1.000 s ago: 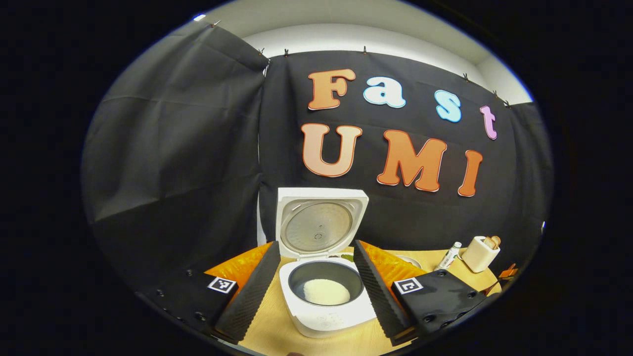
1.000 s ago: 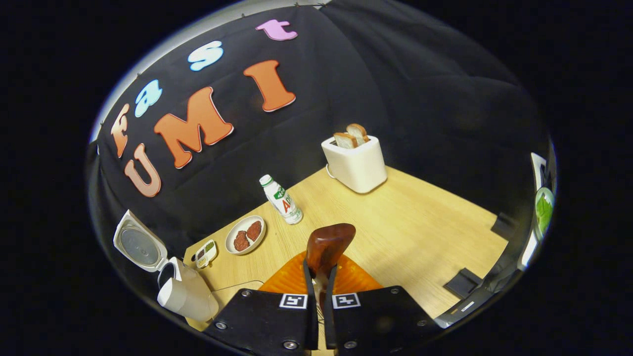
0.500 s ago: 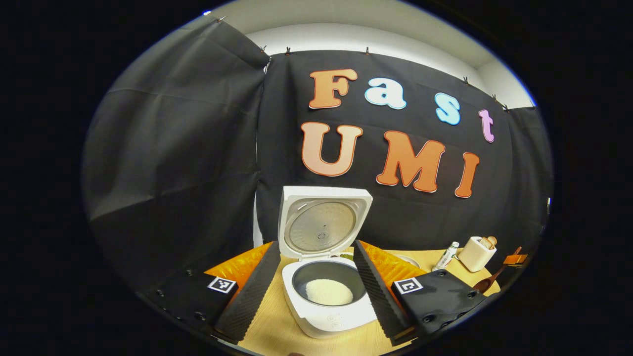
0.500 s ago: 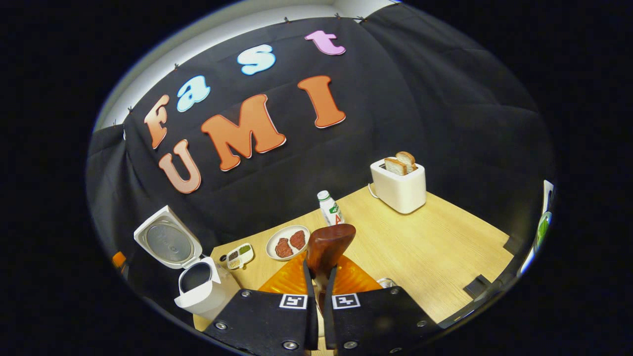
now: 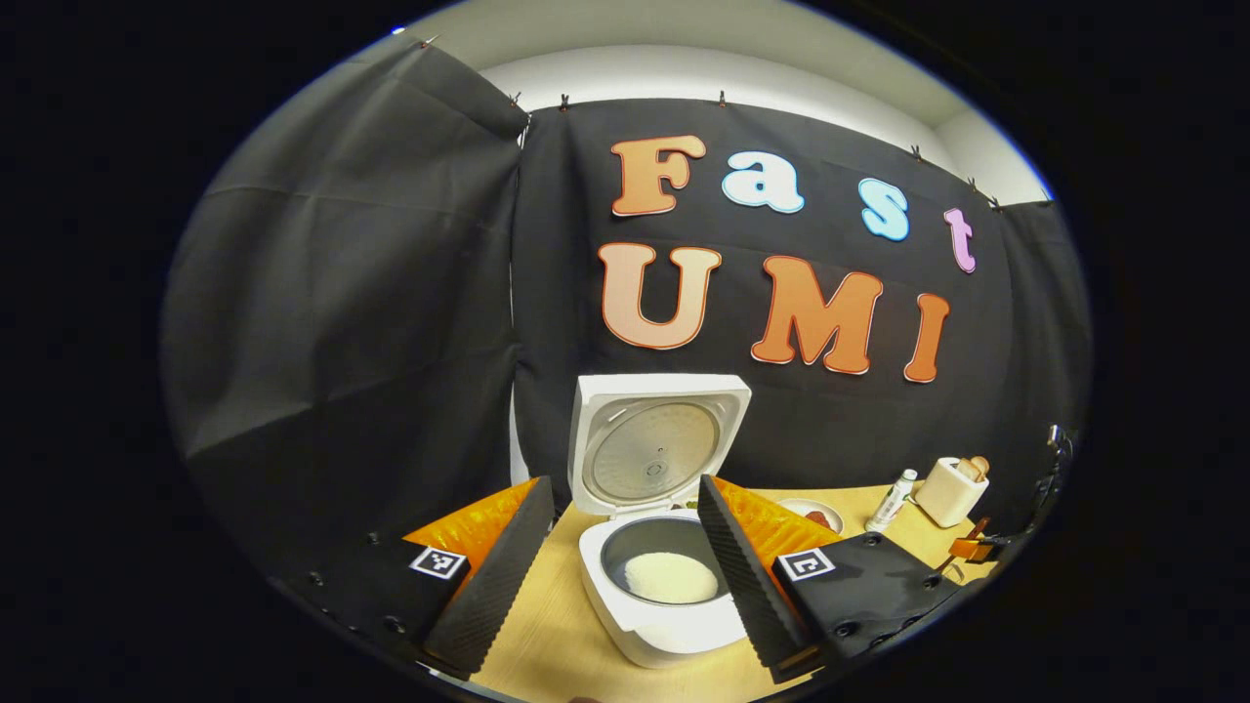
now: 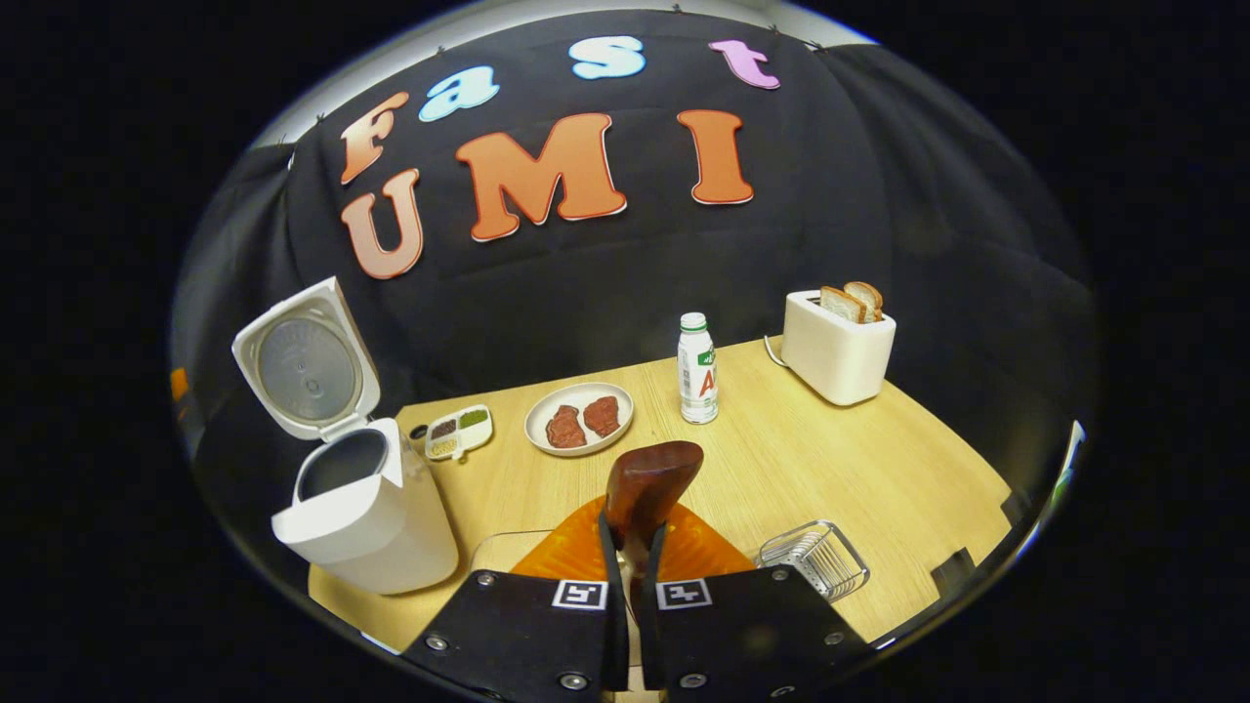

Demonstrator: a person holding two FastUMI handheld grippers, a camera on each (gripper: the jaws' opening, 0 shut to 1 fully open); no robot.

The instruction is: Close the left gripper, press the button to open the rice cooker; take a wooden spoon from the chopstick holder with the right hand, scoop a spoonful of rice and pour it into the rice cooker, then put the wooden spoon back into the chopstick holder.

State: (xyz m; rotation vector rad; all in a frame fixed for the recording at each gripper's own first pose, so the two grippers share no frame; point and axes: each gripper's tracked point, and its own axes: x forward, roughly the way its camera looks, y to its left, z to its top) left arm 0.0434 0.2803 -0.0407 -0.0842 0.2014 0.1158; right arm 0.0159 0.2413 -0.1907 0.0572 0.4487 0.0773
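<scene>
- The wooden spoon [image 6: 645,483] sits low in the centre of the right gripper view, its bowl pointing up and away, apparently empty; its handle runs down between the fingers.
- The right gripper [image 6: 633,547] has its fingers pressed together on that handle.
- The rice cooker [image 6: 361,508] stands at lower left of that view, lid up; in the left gripper view, rice lies in its pot.
- The chopstick holder [image 6: 813,558], a wire basket, sits at lower right on the table [image 6: 859,469].
- The left gripper [image 5: 620,561] hovers before the cooker, fingers wide apart.
- Judgement: pouring looks done; the return step is in hand. Next, swing the spoon right and lower it handle-first into the basket.
</scene>
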